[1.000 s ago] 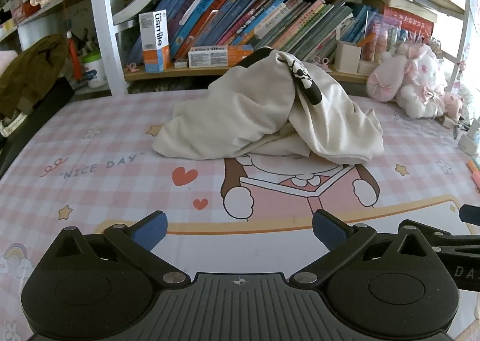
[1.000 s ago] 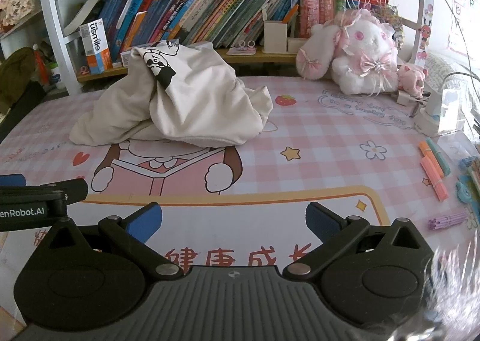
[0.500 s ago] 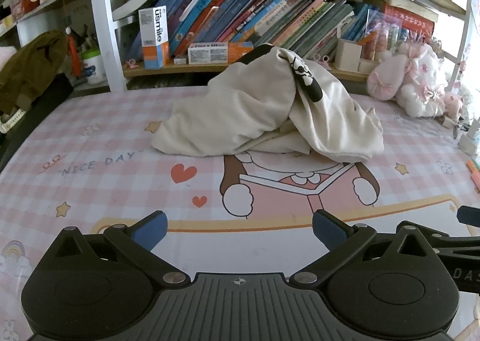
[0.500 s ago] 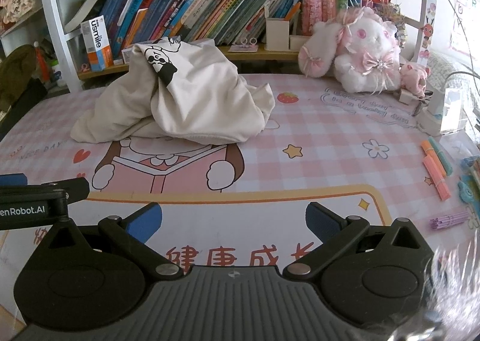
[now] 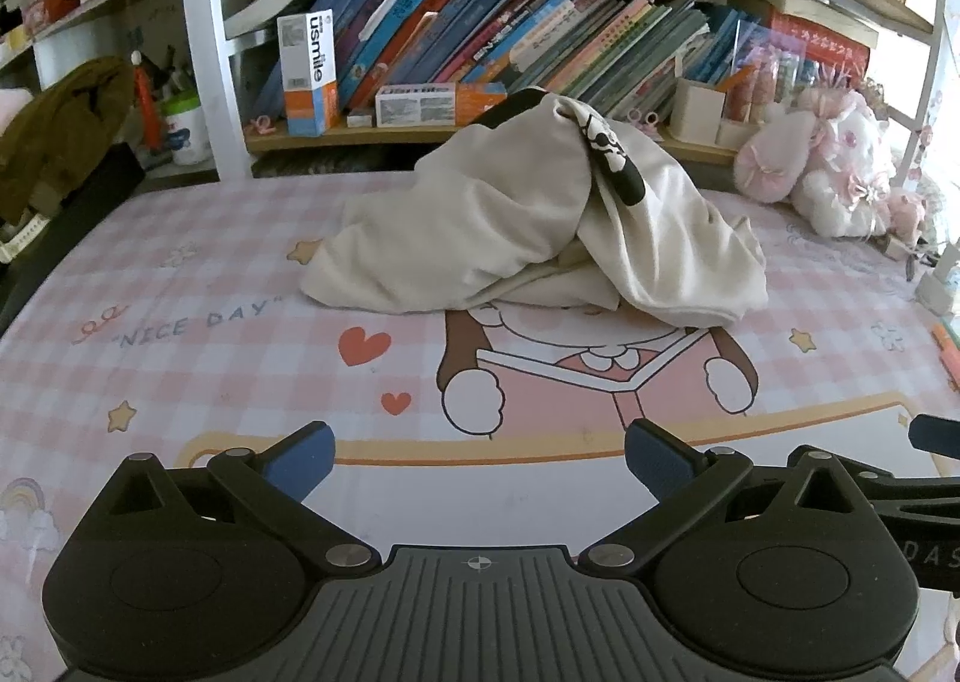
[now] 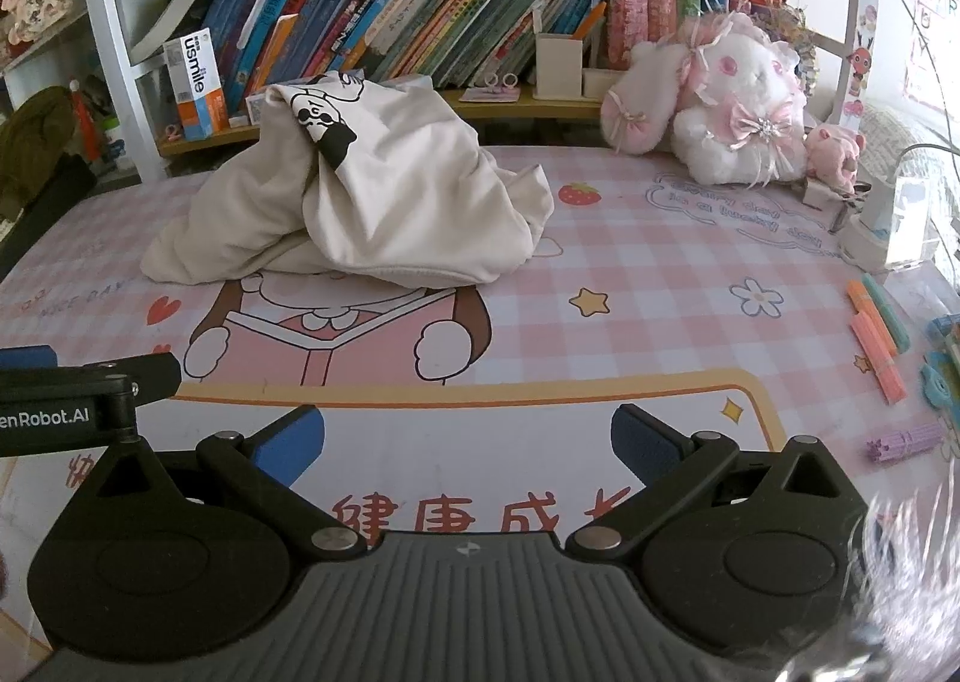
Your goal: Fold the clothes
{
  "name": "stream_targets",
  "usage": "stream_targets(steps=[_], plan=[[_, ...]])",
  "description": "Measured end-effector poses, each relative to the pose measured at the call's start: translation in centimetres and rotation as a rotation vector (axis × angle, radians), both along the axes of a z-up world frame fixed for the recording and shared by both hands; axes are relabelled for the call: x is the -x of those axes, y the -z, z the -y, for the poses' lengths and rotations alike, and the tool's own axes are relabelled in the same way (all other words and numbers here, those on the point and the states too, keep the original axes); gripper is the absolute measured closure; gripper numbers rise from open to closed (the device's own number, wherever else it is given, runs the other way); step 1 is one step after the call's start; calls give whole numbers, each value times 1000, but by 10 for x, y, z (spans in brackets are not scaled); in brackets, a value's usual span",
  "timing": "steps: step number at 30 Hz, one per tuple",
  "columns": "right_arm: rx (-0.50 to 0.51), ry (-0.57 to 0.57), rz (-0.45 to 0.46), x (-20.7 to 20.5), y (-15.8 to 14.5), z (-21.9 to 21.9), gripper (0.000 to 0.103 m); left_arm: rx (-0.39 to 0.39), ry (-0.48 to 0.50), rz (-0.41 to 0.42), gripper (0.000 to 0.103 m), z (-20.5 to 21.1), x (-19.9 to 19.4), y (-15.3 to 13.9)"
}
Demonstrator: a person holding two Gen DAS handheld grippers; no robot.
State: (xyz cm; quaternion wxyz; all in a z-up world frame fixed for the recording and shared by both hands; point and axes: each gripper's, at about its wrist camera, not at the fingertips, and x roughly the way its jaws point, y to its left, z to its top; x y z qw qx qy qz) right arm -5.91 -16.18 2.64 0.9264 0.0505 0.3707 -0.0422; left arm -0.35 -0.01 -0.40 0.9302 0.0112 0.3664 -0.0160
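A cream garment [image 5: 510, 226] with a black and white cartoon print lies crumpled in a heap at the far middle of the pink checked mat [image 5: 180, 286]; the same garment [image 6: 384, 202] shows in the right wrist view. My left gripper [image 5: 477, 457] hovers open over the mat's near edge, well short of the heap, nothing between its blue pads. My right gripper [image 6: 468, 442] is also open and empty, beside the left one. The left gripper's finger [image 6: 90, 382] shows at the left edge of the right wrist view, and the right gripper's finger [image 5: 936, 436] at the right edge of the left view.
A bookshelf [image 5: 480, 40] full of books runs behind the mat. A pink and white plush rabbit [image 6: 726, 106] sits at the back right. Markers [image 6: 876, 334] and small items lie along the right edge. A brown garment [image 5: 60, 124] hangs at far left.
Both grippers have drifted slightly forward toward the garment; the heap itself has not moved. Both stay open.
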Motion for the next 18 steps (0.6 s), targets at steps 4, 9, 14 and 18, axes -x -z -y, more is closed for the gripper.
stream_targets(steps=[4, 9, 14, 18], plan=[[-6, -10, -2, 0, 1, 1, 1, -7, -2, 7, 0, 1, 1, -1], [-30, -21, -4, 0, 2, 4, 5, 12, 0, 4, 0, 1, 0, 0], [-33, -35, -11, -1, 6, 5, 6, 16, 8, -12, 0, 5, -1, 3], [-43, -55, -22, -3, 9, 7, 7, 21, 11, -28, 0, 8, -2, 5]])
